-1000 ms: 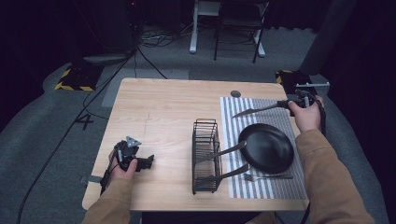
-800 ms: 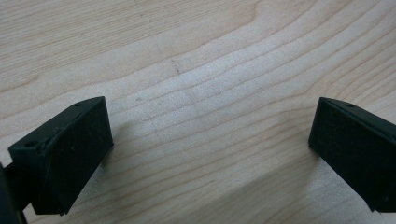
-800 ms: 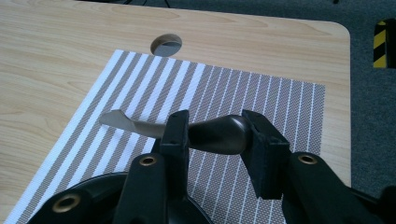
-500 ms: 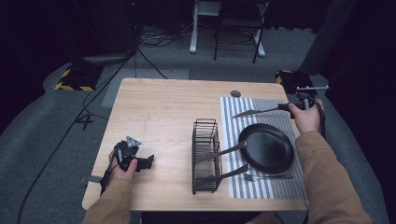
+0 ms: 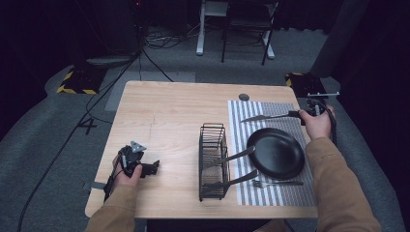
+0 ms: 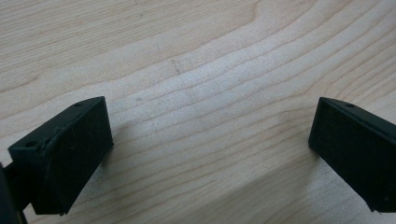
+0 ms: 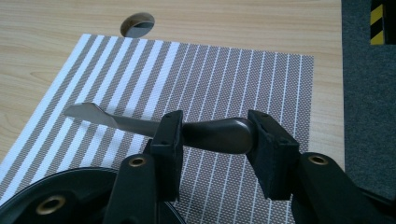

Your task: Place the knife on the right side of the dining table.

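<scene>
My tongs (image 7: pixel 212 147) are black, with brass-coloured rivets on their arms. The butter knife (image 7: pixel 159 126) between them is plain silver-grey steel. It lies on a placemat (image 7: pixel 224 74) striped grey and white. The tabletop (image 5: pixel 169 116) is pale wood with fine grain. The frying pan (image 5: pixel 275 153) is matt black, the wire rack (image 5: pixel 212 162) at its nine o'clock black too. My sleeves (image 5: pixel 338 193) are tan.

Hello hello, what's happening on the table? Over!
Right hand-held gripper has just been opening, knife lying on striped mat between its jaws. Left hand-held gripper open on bare table. Nothing blocking.
</scene>
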Demonstrator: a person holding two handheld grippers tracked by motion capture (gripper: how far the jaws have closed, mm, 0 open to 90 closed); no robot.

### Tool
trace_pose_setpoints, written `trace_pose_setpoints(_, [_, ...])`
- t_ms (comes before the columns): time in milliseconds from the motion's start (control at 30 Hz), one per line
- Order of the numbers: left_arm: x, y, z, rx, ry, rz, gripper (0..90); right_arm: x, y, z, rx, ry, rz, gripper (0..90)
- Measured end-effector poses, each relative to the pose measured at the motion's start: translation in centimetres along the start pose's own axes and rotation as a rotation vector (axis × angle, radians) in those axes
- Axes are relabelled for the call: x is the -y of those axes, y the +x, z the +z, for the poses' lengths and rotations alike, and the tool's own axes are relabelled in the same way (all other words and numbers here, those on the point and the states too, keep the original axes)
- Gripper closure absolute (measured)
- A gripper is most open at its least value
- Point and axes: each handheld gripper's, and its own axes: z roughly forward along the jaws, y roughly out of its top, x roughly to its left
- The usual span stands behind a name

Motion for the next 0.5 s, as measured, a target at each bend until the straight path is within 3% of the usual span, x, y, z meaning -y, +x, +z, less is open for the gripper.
trace_pose_setpoints(500, [0.0, 0.0, 0.0, 0.0, 0.0, 0.0, 0.0, 0.9, -1.0, 1.2, 0.002, 0.013, 0.026, 55.2])
